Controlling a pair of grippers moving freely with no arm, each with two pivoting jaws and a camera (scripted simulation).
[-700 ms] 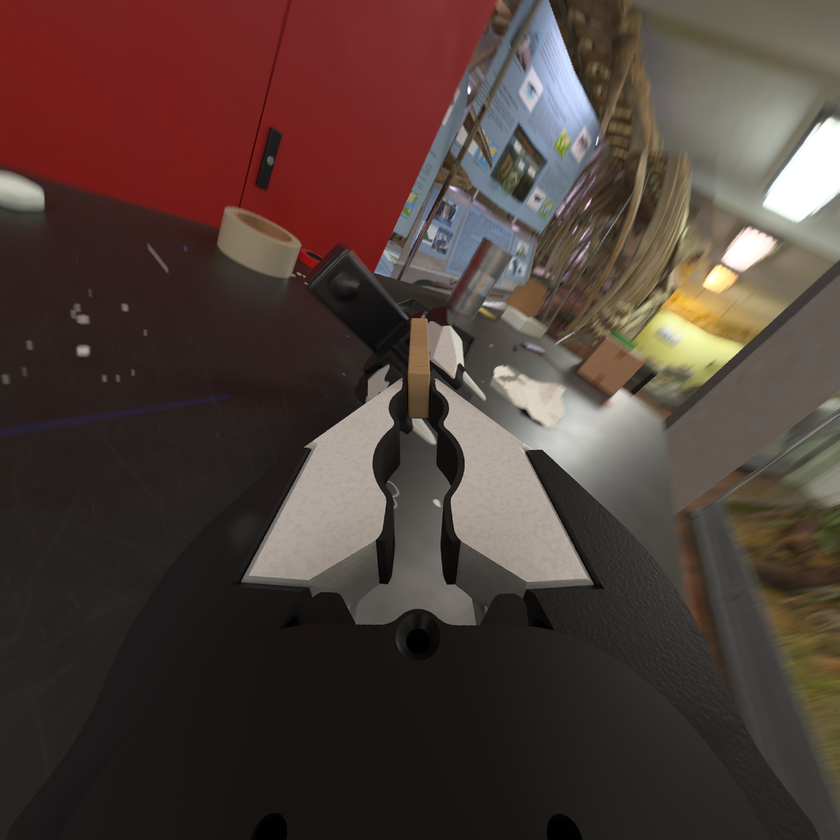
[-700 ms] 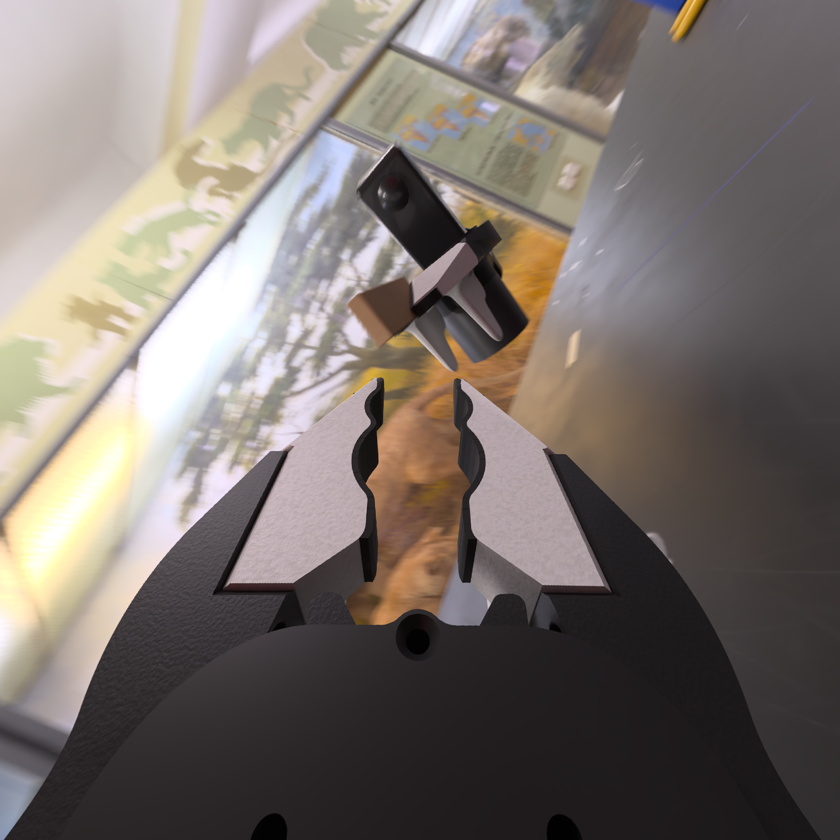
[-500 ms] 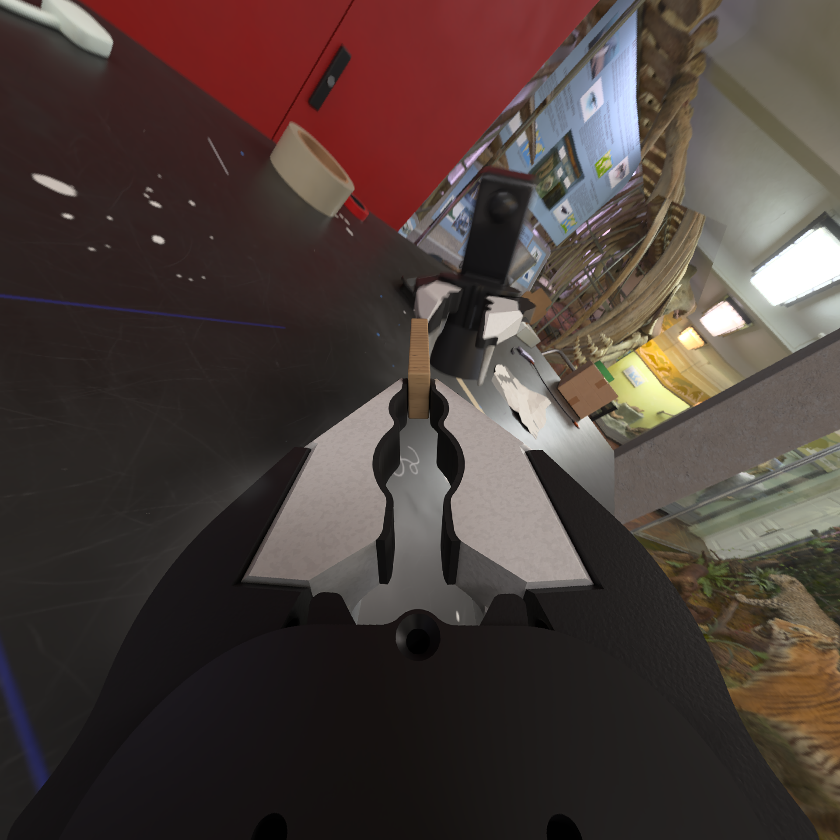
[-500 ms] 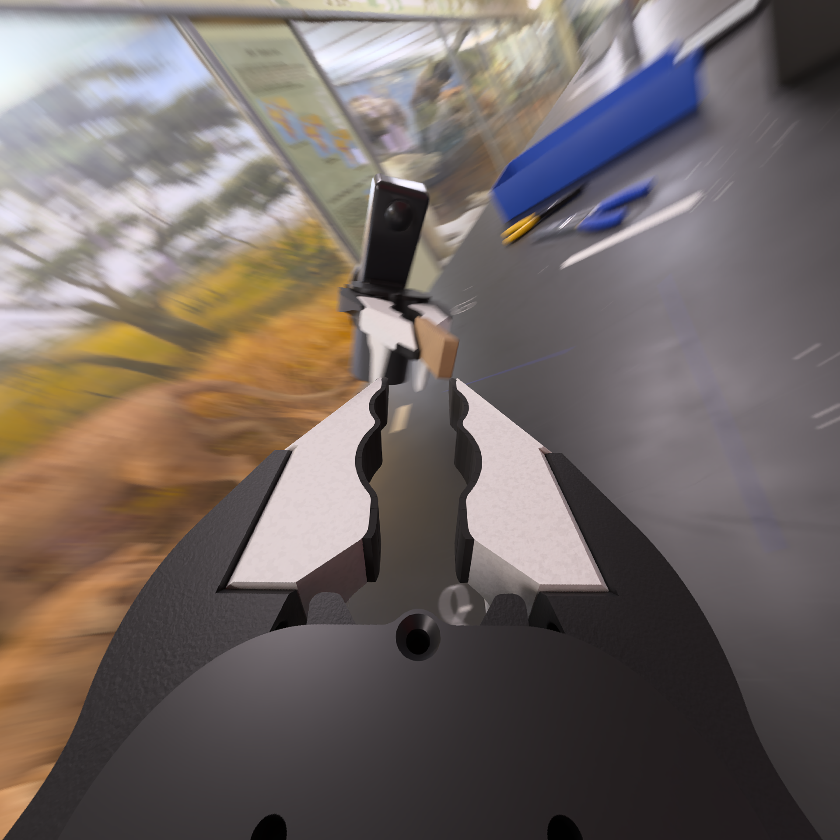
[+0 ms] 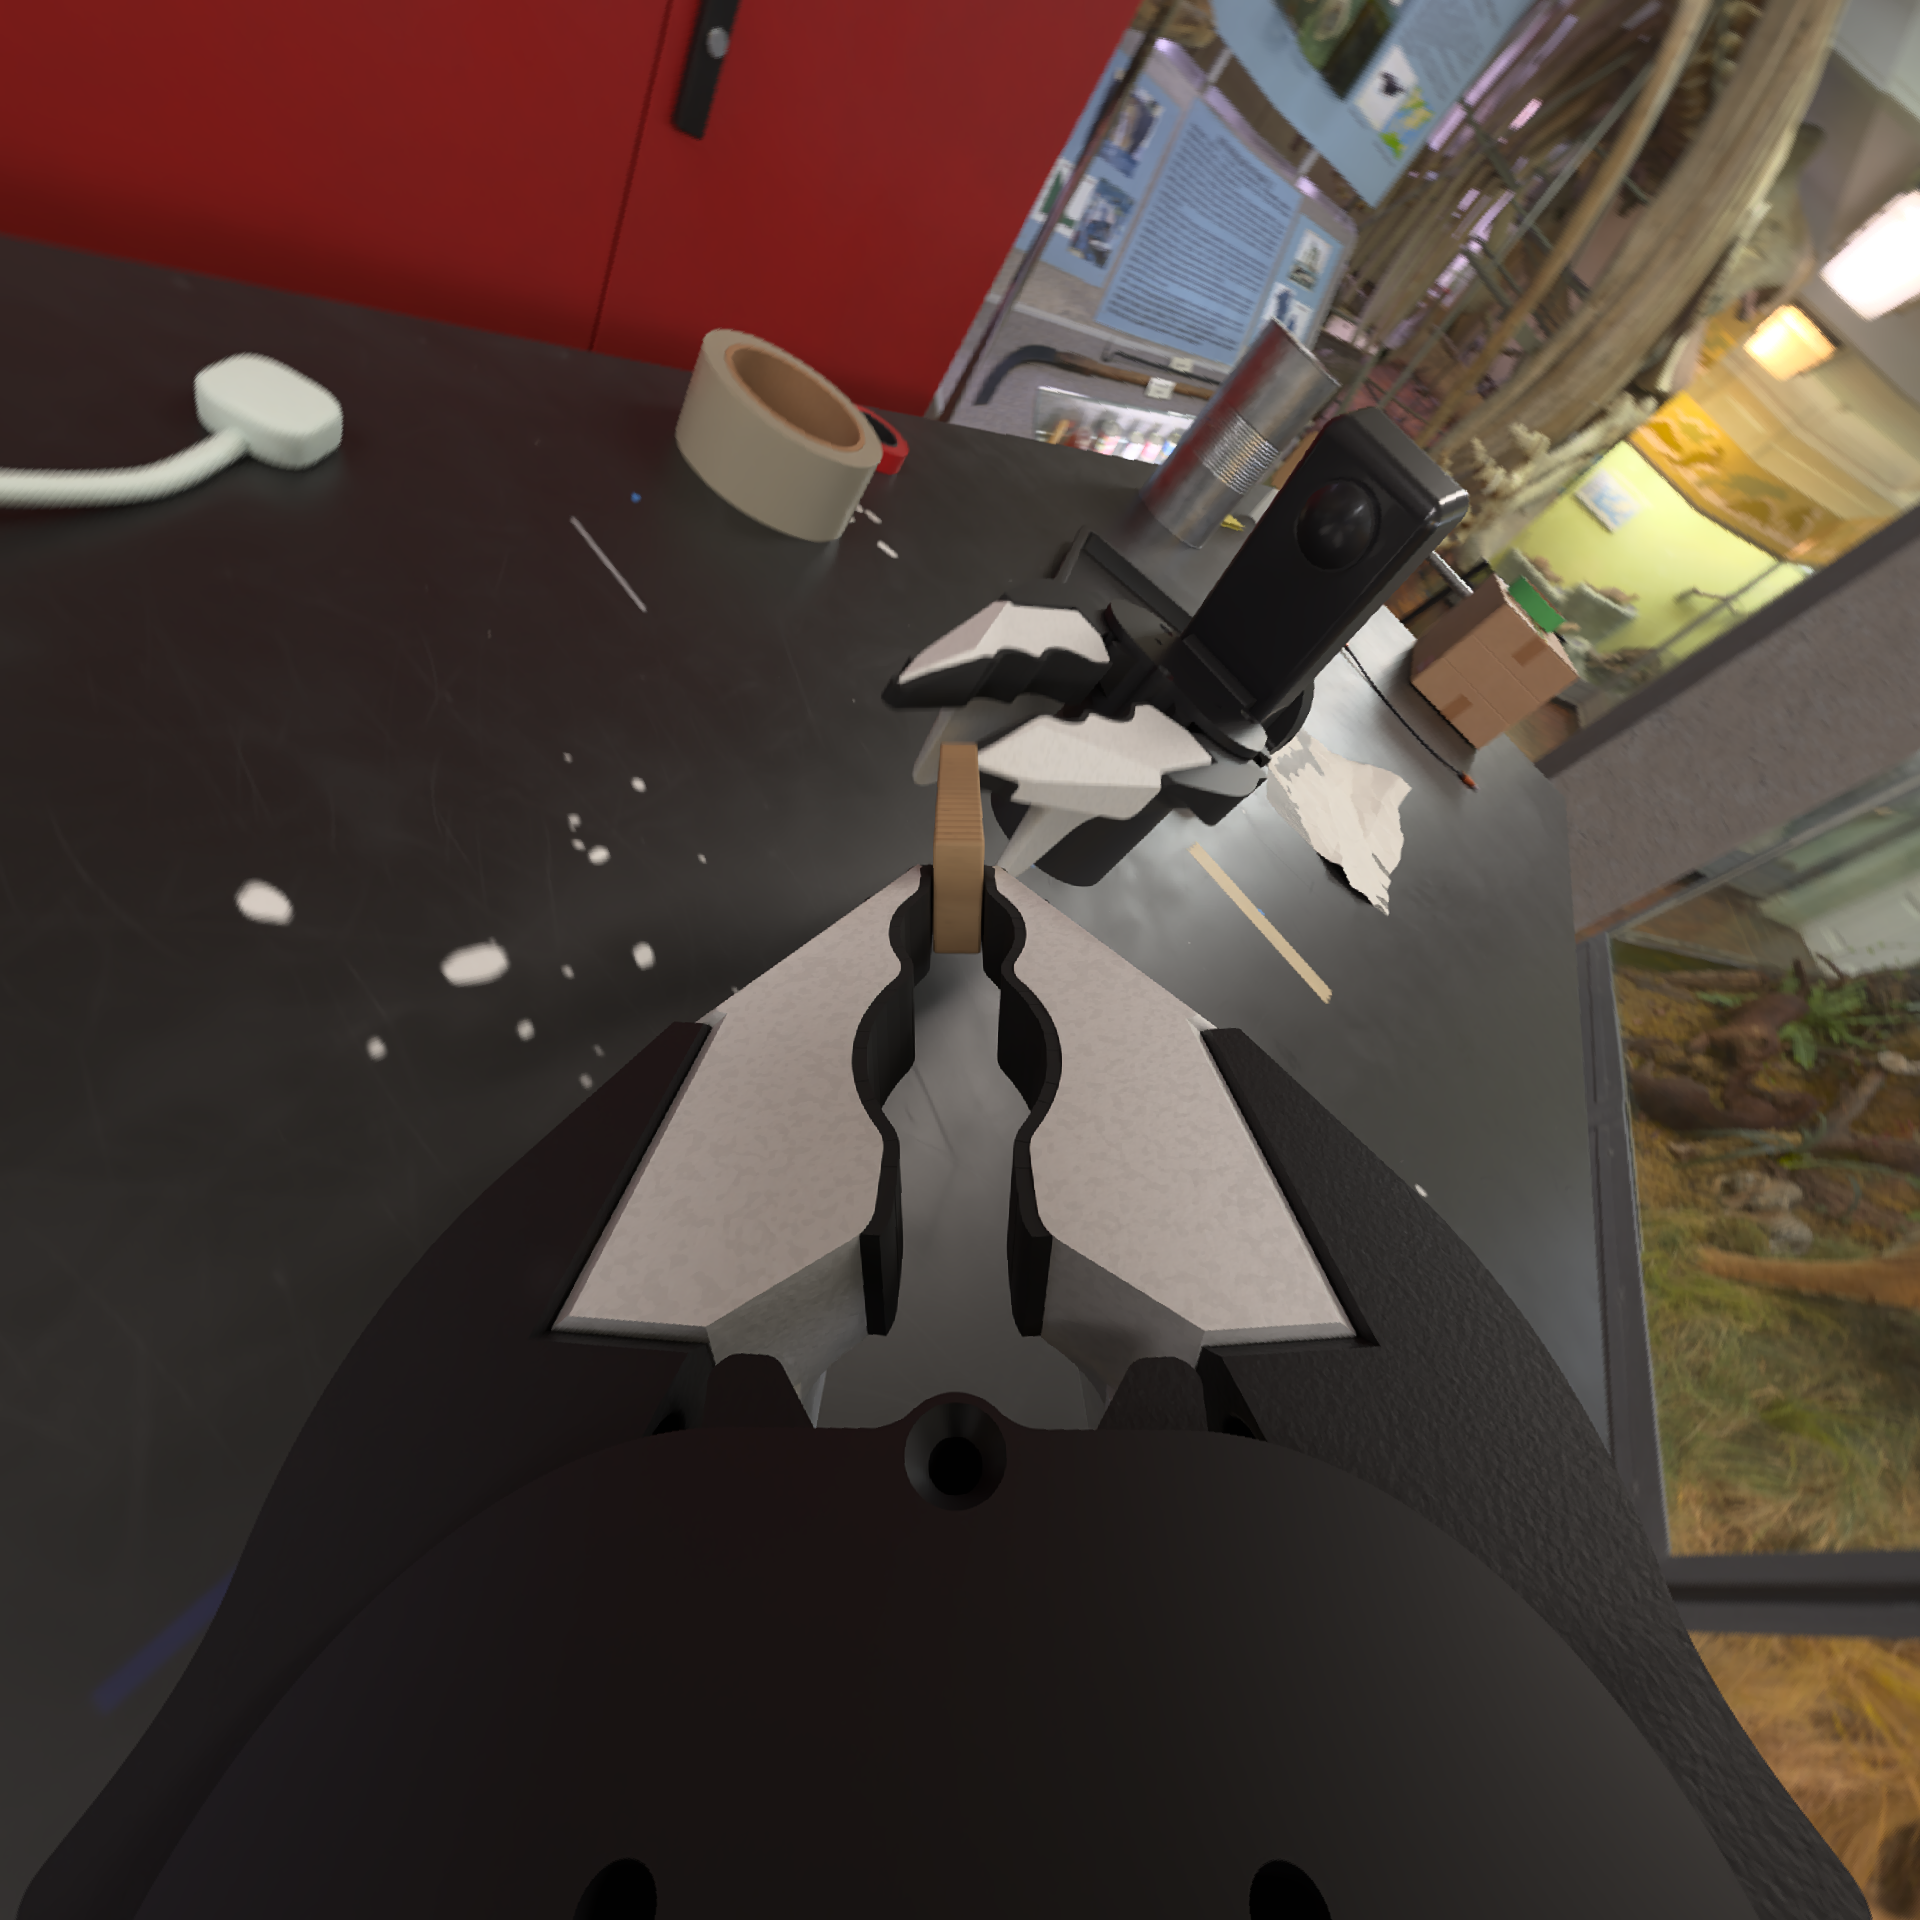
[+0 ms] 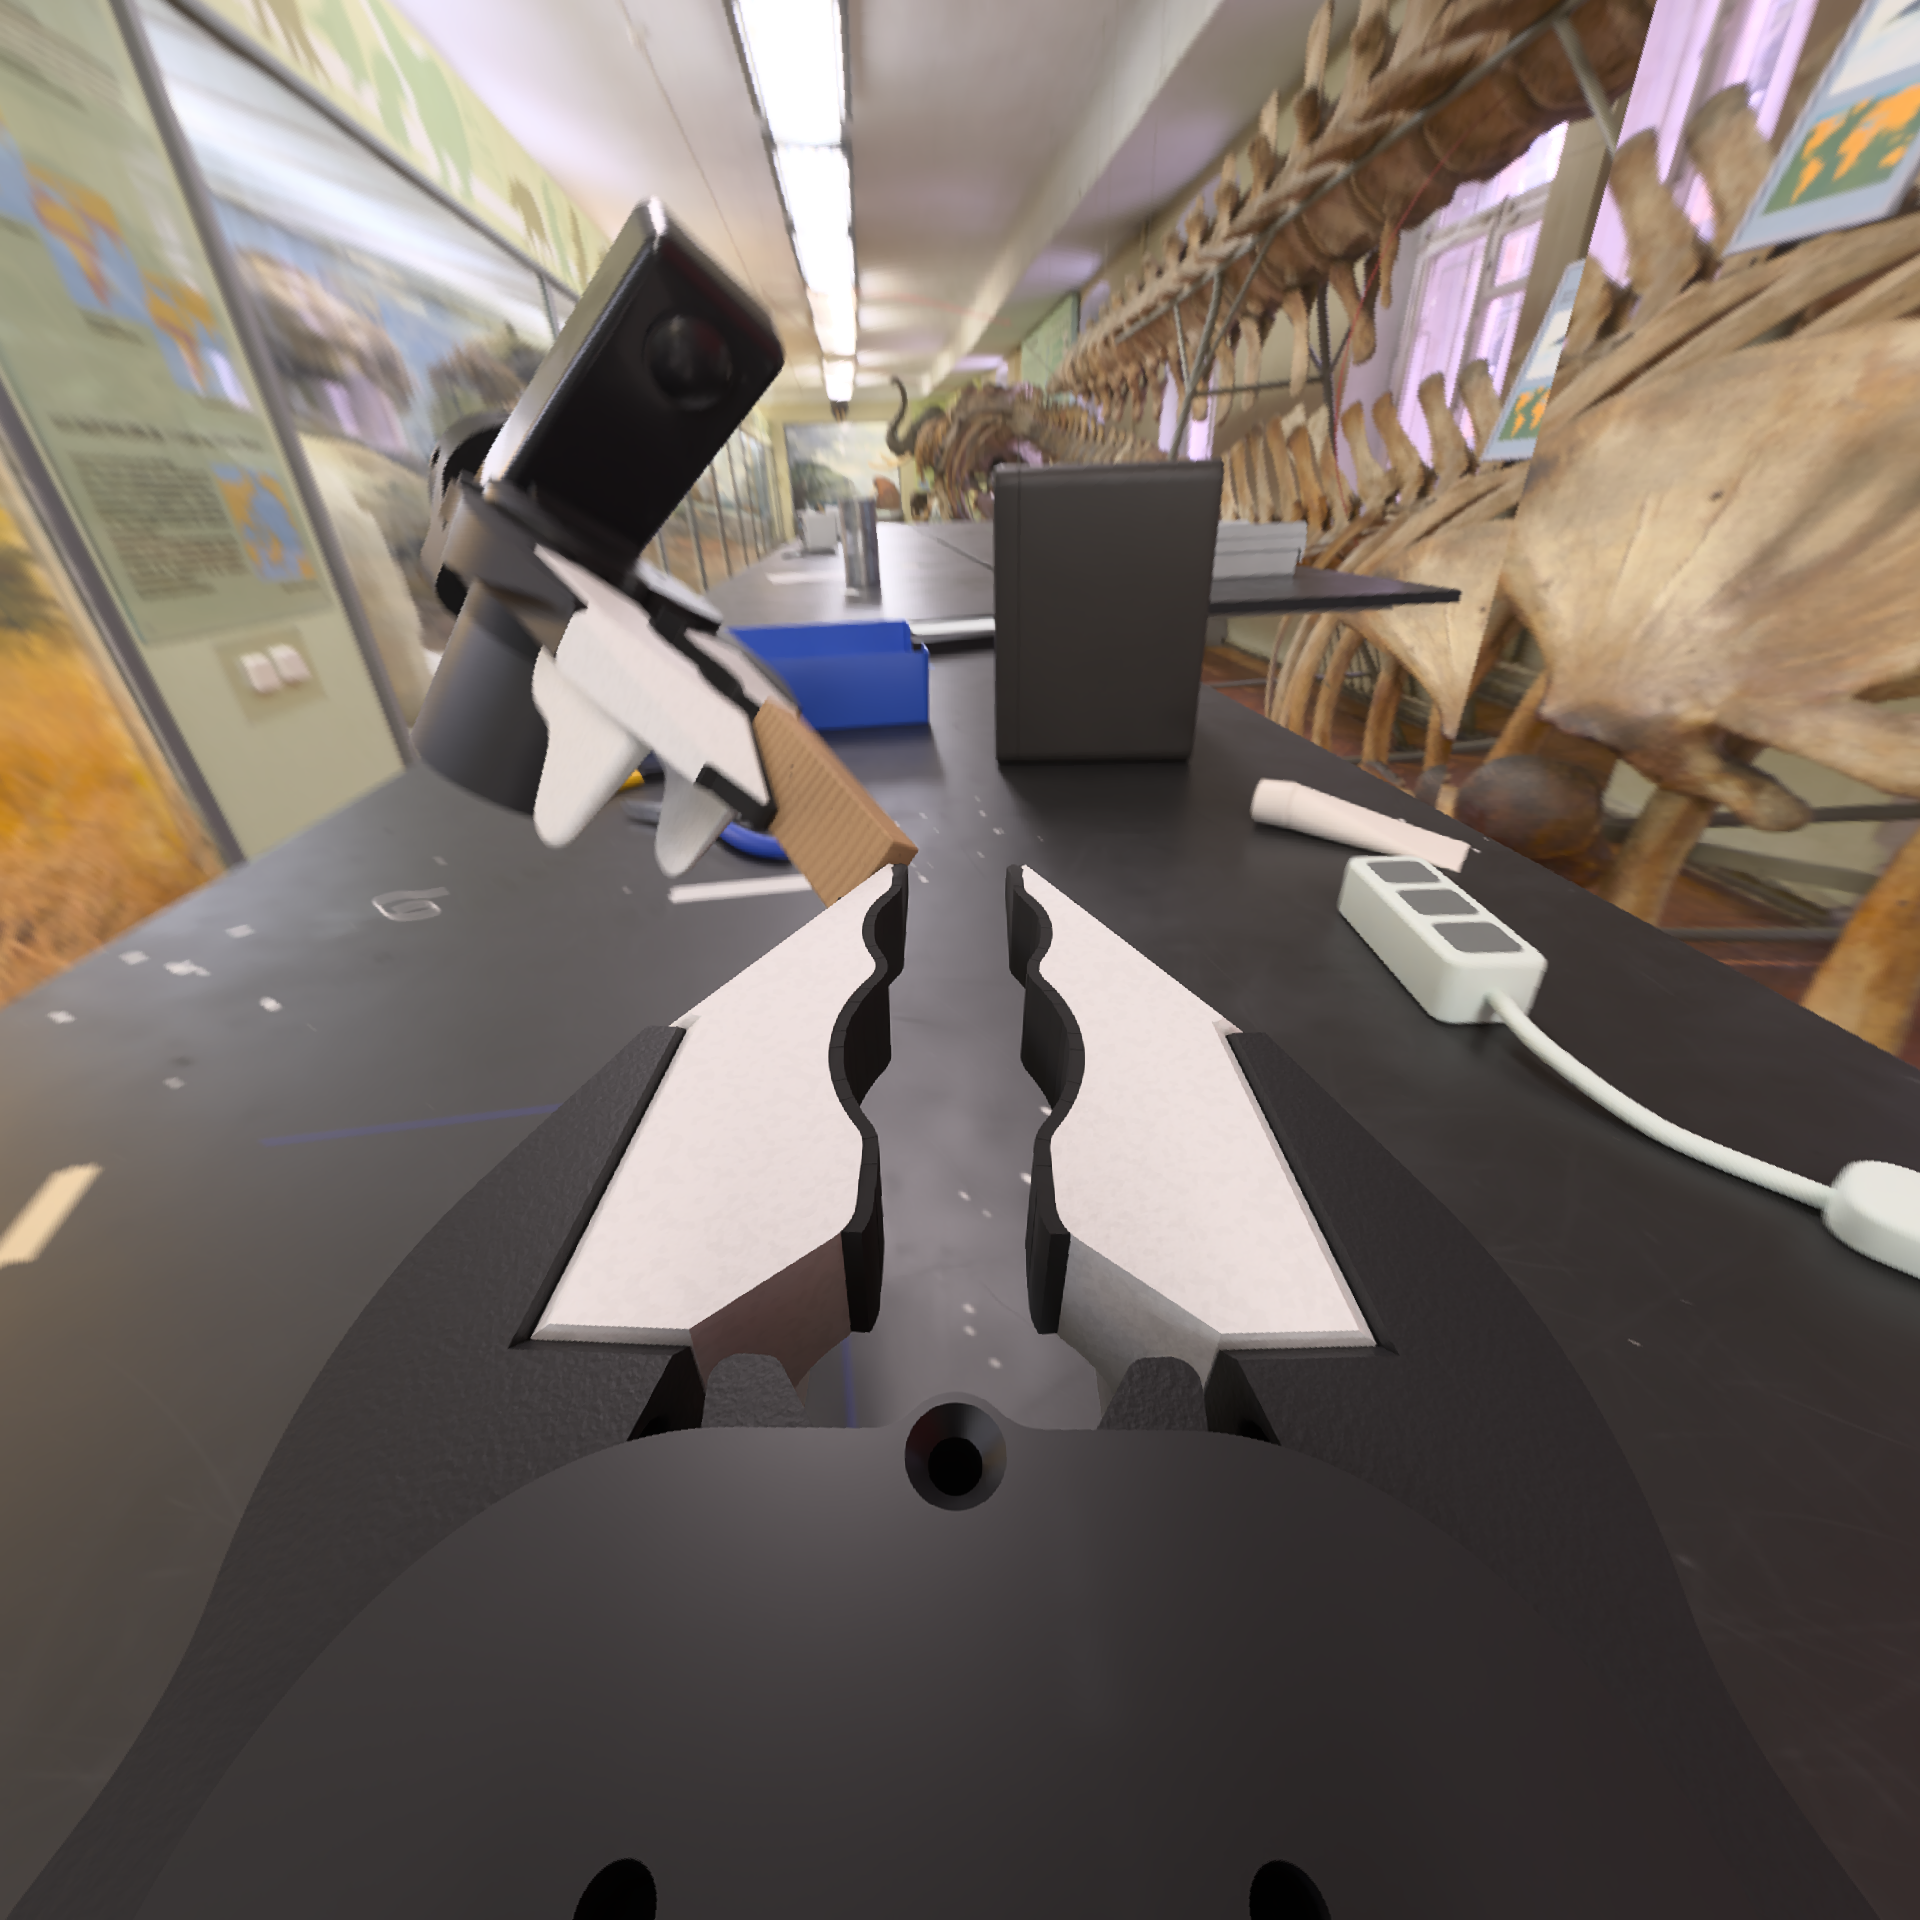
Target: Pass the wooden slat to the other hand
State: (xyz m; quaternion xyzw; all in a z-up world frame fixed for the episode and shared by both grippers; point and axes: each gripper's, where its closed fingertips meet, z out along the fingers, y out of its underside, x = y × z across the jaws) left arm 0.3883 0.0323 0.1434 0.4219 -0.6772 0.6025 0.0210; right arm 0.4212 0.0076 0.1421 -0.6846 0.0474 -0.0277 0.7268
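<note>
My left gripper (image 5: 958, 883) is shut on the wooden slat (image 5: 957, 831), a tan strip that sticks out forward past the fingertips. In the right wrist view the same slat (image 6: 831, 821) pokes out of the left gripper (image 6: 764, 764) toward my right gripper (image 6: 956, 883). The right gripper is open and empty. The slat's free end lies just beside its left fingertip (image 6: 883, 914), outside the gap. In the left wrist view the right gripper (image 5: 940, 717) is open right behind the slat's far end.
A black table (image 5: 312, 727) carries a roll of tape (image 5: 779, 447), a metal cylinder (image 5: 1236, 436), crumpled paper (image 5: 1340, 821) and a thin stick (image 5: 1257, 920). The right wrist view shows a white power strip (image 6: 1439, 940), a dark box (image 6: 1101, 613) and a blue bin (image 6: 842, 675).
Both grippers swung around fast and now face each other closely. The slat's free end has come up beside my right gripper's left fingertip. The left gripper stays shut on the slat.
</note>
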